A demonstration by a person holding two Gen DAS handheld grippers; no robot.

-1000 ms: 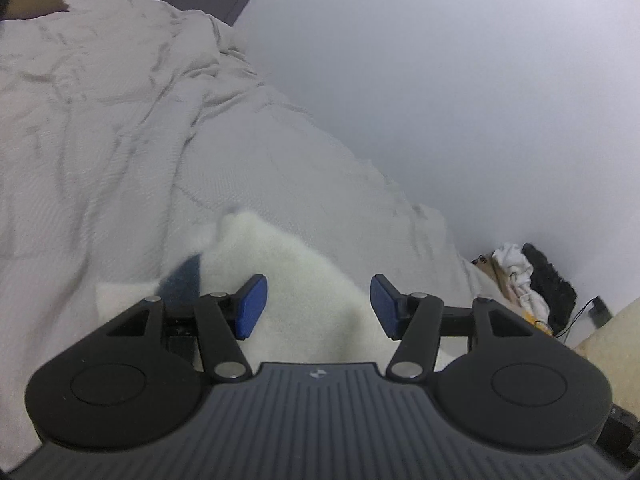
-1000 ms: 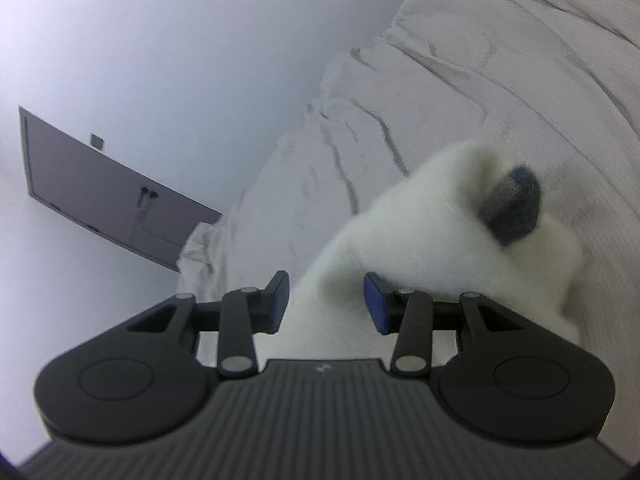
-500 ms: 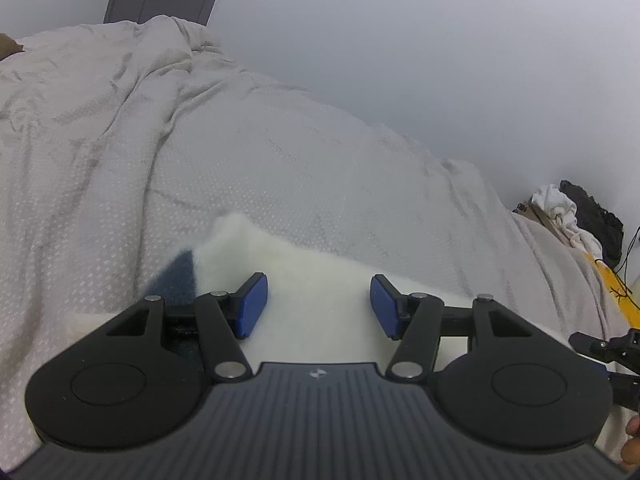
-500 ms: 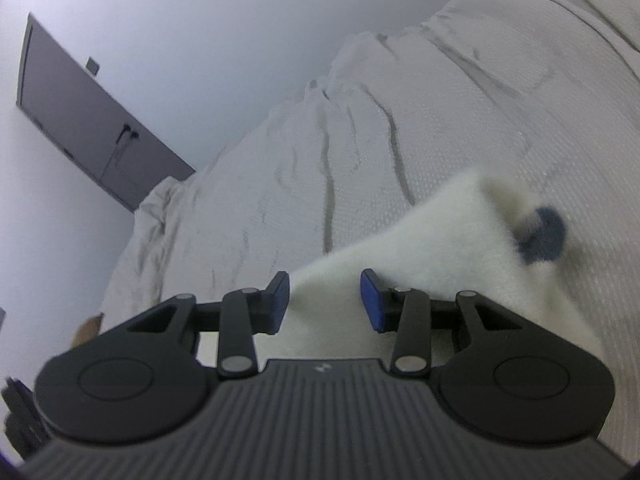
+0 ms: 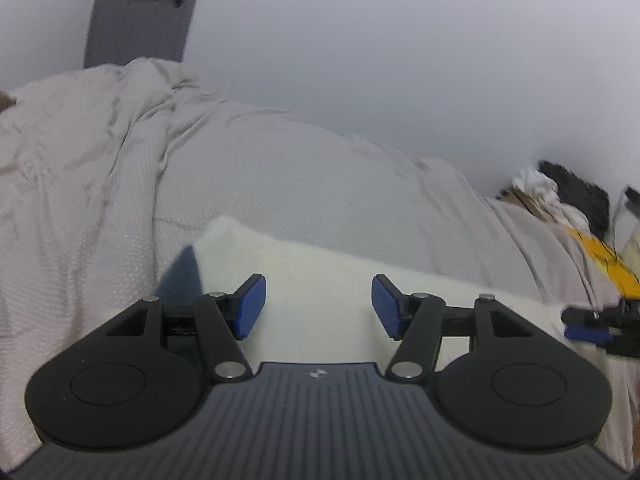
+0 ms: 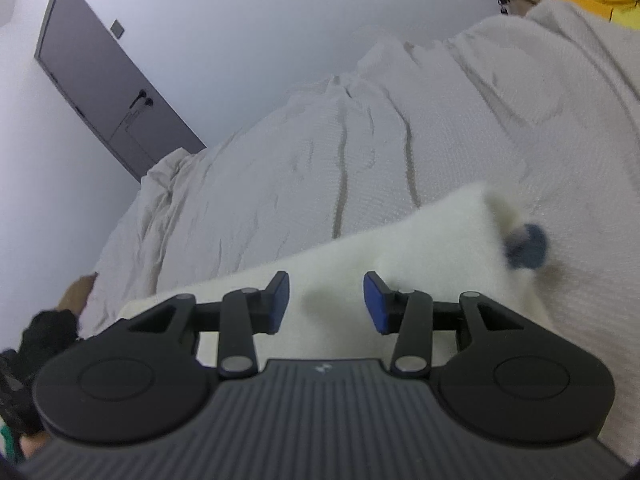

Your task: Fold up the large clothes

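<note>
Both views have rolled toward level since a second ago, and the white fleece garment (image 5: 320, 288) now lies flatter across the bed (image 5: 280, 184). Left gripper (image 5: 318, 306) hovers with jaws wide apart over the fleece, blue pads clear of the cloth. Right gripper (image 6: 326, 302), jaws parted and just widened, frames the fleece edge without pinching it. A dark blue patch (image 6: 526, 246) marks the garment's far corner. Beyond the bed stand a grey door (image 6: 112, 88) and a clothes pile (image 5: 560, 196).
</note>
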